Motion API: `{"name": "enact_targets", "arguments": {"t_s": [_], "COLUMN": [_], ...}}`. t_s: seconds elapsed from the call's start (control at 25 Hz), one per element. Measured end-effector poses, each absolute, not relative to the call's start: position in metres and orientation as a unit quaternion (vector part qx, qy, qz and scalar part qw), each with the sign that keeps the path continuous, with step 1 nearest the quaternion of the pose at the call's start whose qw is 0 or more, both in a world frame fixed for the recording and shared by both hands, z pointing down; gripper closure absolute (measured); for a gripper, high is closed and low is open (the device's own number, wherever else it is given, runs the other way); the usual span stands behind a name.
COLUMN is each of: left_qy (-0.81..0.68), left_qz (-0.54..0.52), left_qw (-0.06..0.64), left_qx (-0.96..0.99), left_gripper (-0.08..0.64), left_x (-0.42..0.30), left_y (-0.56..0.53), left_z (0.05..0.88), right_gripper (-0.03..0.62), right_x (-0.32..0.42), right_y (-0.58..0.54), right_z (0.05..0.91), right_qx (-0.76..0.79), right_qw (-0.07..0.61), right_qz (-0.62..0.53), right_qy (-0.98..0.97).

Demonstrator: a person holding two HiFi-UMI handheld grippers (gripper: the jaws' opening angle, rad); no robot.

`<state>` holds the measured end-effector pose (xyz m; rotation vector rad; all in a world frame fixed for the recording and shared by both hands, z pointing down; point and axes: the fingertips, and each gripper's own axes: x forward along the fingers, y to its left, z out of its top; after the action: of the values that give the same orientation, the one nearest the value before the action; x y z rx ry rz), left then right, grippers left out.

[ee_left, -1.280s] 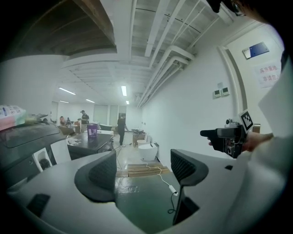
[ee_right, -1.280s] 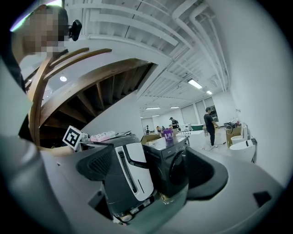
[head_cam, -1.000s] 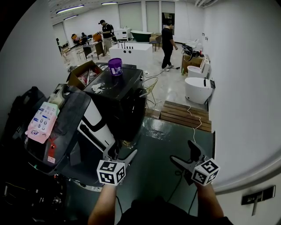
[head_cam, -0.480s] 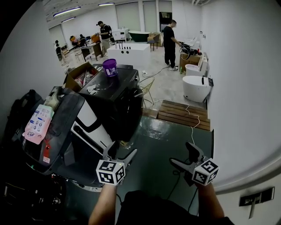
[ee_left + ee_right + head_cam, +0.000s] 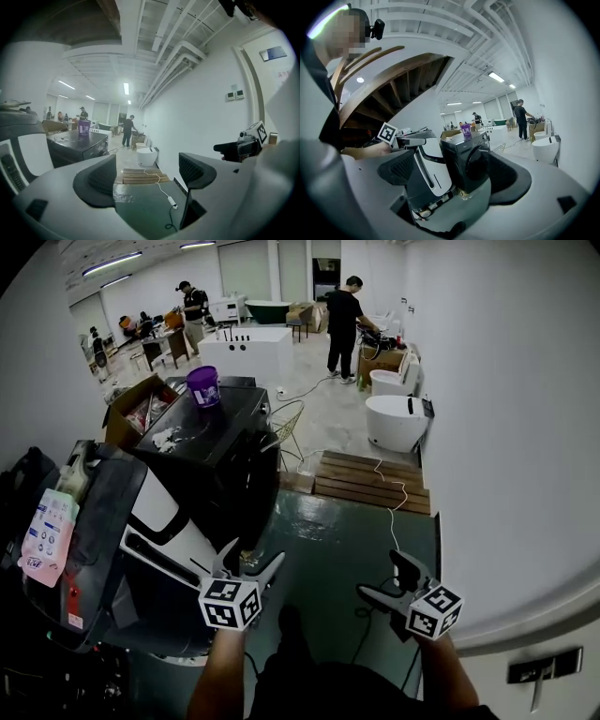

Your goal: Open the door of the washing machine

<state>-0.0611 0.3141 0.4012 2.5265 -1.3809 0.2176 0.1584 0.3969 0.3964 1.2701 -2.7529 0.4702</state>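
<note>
**Both grippers released, washer door shut**

- Left gripper (image 5: 251, 557): jaws wide apart with nothing between them. Its own view (image 5: 147, 176) shows ribbed dark pads framing only a glossy dark-green floor (image 5: 140, 208), a slatted wooden pallet (image 5: 138, 175) and a thin white cable (image 5: 165, 194).
- Right gripper (image 5: 384, 577): jaws also apart and empty. Its own view (image 5: 454, 171) looks between the pads at the washing machine (image 5: 461, 147), which is well apart from them with no contact.
- Washing machine (image 5: 220, 451): a black, boxy front-loader with a flat, glossy top. It stands ahead and left of both grippers, near the pallet (image 5: 370, 482).
- Door (image 5: 479, 161): a round, dark disc on the front panel. It looks flush with the panel, so closed. In the head view the front face is too dark to make the door out.
- Purple bucket (image 5: 203, 386): a small plastic cylinder standing upright at the far end of the machine top, with white scraps lying beside it.
- White-and-black appliance (image 5: 155, 521): smooth curved shell, leaning just beside the washer on its left.
- Rounded white fixture (image 5: 394, 421): on the pale floor beyond the pallet.
</note>
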Motion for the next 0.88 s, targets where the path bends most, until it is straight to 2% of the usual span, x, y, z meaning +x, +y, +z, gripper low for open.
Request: {"name": "enact_targets", "arguments": {"t_s": [0.24, 0.48, 0.88], "left_qy": [-0.45, -0.43, -0.408], "left_qz": [0.08, 0.09, 0.1], "left_qw": [0.135, 0.142, 0.158], "left_qx": [0.879, 0.887, 0.894], "left_gripper": [0.129, 0.129, 0.141], "left_x": [-0.063, -0.074, -0.091], "left_y": [0.214, 0.12, 0.04], "left_z": [0.423, 0.427, 0.433], "right_gripper": [0.095, 0.095, 0.096], "right_x": [0.146, 0.099, 0.06], "right_y": [0.305, 0.208, 0.119], "right_z": [0.416, 0.414, 0.415], "right_qx": [0.426, 0.404, 0.39], "right_qw": [0.062, 0.109, 0.09], "right_qz": [0.168, 0.156, 0.186], "right_qy": [-0.886, -0.895, -0.897]}}
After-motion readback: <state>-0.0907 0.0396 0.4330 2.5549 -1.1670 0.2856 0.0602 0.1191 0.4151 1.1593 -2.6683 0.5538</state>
